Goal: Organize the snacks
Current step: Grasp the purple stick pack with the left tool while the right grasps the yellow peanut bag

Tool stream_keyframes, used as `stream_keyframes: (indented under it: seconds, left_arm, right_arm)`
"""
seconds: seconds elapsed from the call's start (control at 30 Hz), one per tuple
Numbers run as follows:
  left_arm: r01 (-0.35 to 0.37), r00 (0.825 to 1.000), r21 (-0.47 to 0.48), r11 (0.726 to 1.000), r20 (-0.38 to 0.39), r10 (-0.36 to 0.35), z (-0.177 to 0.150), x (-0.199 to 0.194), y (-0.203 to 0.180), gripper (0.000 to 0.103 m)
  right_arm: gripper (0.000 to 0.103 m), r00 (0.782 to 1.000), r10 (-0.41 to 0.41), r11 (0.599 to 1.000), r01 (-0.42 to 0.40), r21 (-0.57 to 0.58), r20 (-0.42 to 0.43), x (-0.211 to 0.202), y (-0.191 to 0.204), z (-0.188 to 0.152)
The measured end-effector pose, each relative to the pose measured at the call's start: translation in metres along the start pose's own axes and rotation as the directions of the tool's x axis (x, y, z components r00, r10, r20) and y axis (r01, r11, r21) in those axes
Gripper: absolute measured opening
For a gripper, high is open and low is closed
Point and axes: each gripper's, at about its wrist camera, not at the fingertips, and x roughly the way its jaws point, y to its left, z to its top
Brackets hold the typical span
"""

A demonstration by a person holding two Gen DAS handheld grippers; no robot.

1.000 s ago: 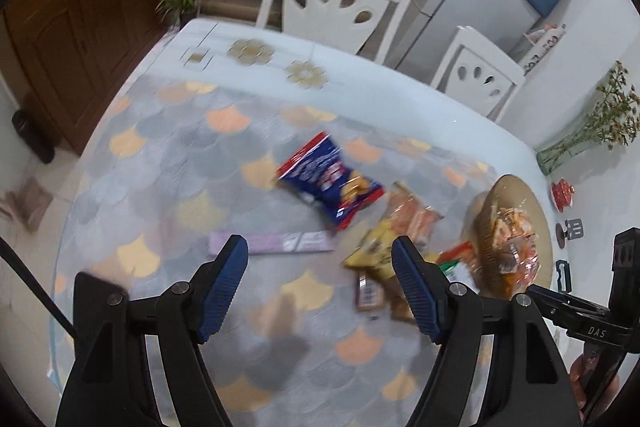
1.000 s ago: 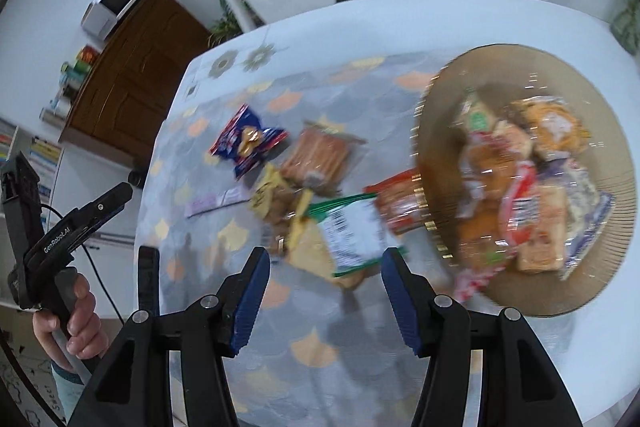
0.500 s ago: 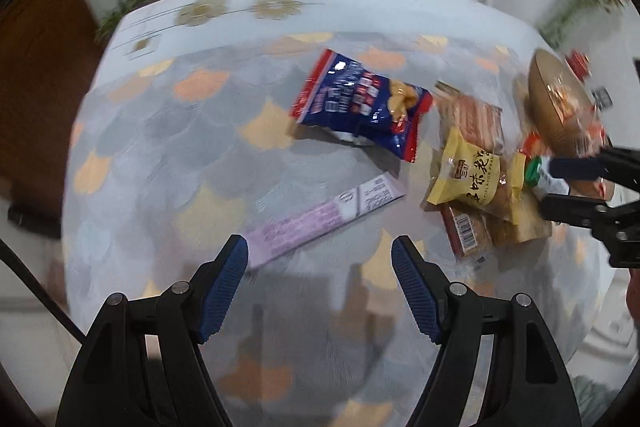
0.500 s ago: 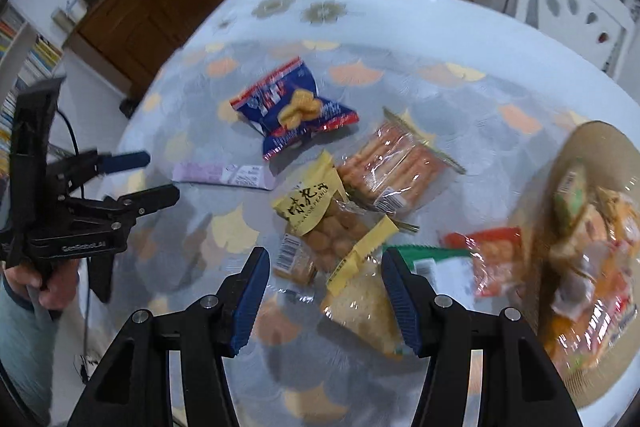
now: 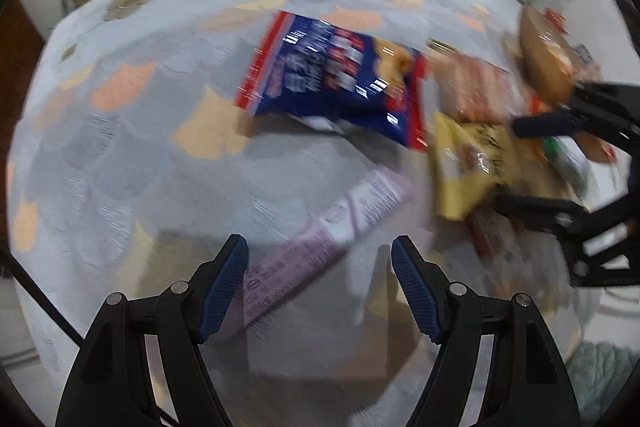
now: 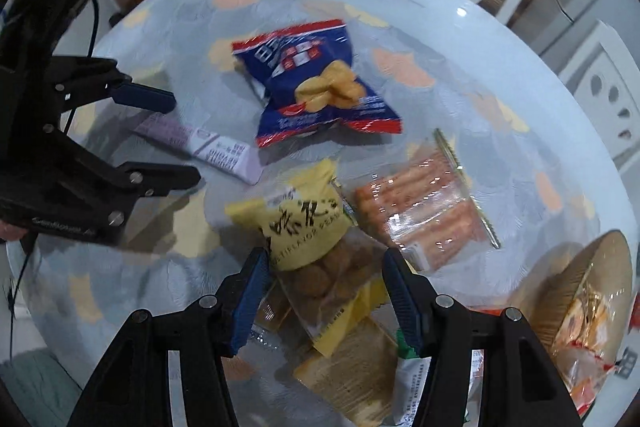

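remaining loose on the table (image 6: pixel 520 75): blue chip bag (image 6: pixel 316 87), purple stick pack (image 5: pixel 320 247), sausage pack (image 6: pixel 424 211), yellow snack bag (image 6: pixel 308 219). wicker tray (image 6: pixel 576 279) partly filled. left hand-held gripper (image 5: pixel 320 283) and right hand-held gripper (image 6: pixel 324 291) both wide, empty.

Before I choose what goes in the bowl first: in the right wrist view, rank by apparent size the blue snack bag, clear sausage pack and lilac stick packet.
1. Blue snack bag
2. Clear sausage pack, nearly alike
3. Lilac stick packet, partly hidden

Right tongs (image 6: pixel 324 291) gape over the yellow bag (image 6: pixel 308 227); sausage pack (image 6: pixel 424 211) beside it, blue bag (image 6: pixel 316 91) beyond. Left tongs (image 6: pixel 180 139) straddle the purple packet (image 6: pixel 208 147).
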Motion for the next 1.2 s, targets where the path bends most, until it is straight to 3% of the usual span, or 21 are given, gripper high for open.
stream_keyframes:
  seconds: [0.07,0.23,0.33,0.43,0.5,0.6,0.73,0.9,0.97,1.1,1.2]
  left_arm:
    - [0.057,0.998,-0.003,0.998,-0.021,-0.057,-0.005,0.000,-0.003,0.073]
    - [0.017,1.000,0.005,1.000,-0.004,-0.017,-0.006,0.002,-0.010,0.071]
    - [-0.056,0.998,0.028,0.998,0.018,0.056,-0.004,0.003,-0.014,0.052]
    - [-0.125,0.992,0.069,0.990,0.036,0.123,-0.006,0.002,-0.020,0.042]
    - [-0.142,0.989,0.066,0.988,0.055,0.139,-0.008,0.000,-0.023,0.030]
    - [-0.139,0.988,0.015,0.990,0.064,0.138,-0.011,-0.005,-0.020,0.017]
    - [-0.108,0.990,-0.071,0.992,0.085,0.114,-0.024,-0.016,-0.013,0.016]
    - [-0.044,0.991,-0.150,0.988,0.116,0.062,-0.041,-0.031,-0.010,0.016]
    - [-0.034,0.991,-0.161,0.986,0.123,0.054,-0.046,-0.033,-0.011,0.016]
    - [-0.009,0.992,-0.191,0.981,0.125,0.034,-0.057,-0.037,-0.013,0.016]
    - [-0.010,0.992,-0.204,0.979,0.124,0.036,-0.060,-0.039,-0.013,0.016]
  right_arm:
    - [0.057,0.999,0.037,0.999,-0.037,-0.012,-0.032,0.007,0.003,-0.003]
    - [0.057,0.999,0.039,0.999,-0.038,0.020,-0.024,0.014,0.003,-0.008]
    - [0.057,0.989,0.145,0.979,-0.142,0.144,-0.006,0.013,-0.016,-0.007]
    - [0.057,0.974,0.221,0.932,-0.224,0.283,0.042,0.015,-0.040,-0.005]
    - [0.055,0.972,0.225,0.922,-0.235,0.309,0.069,0.016,-0.045,-0.003]
    - [0.044,0.985,0.156,0.938,-0.170,0.301,0.069,0.020,-0.040,0.001]
    - [0.035,0.986,0.136,0.947,-0.159,0.278,0.101,0.006,-0.020,-0.007]
    - [0.029,0.969,0.200,0.904,-0.239,0.354,0.144,-0.010,-0.023,-0.020]
    - [0.014,0.963,0.222,0.896,-0.264,0.358,0.155,-0.017,-0.019,-0.026]
    - [0.011,0.965,0.218,0.908,-0.256,0.332,0.149,-0.028,0.000,-0.035]
    - [0.012,0.926,0.370,0.882,-0.374,0.285,0.069,-0.017,0.013,-0.037]
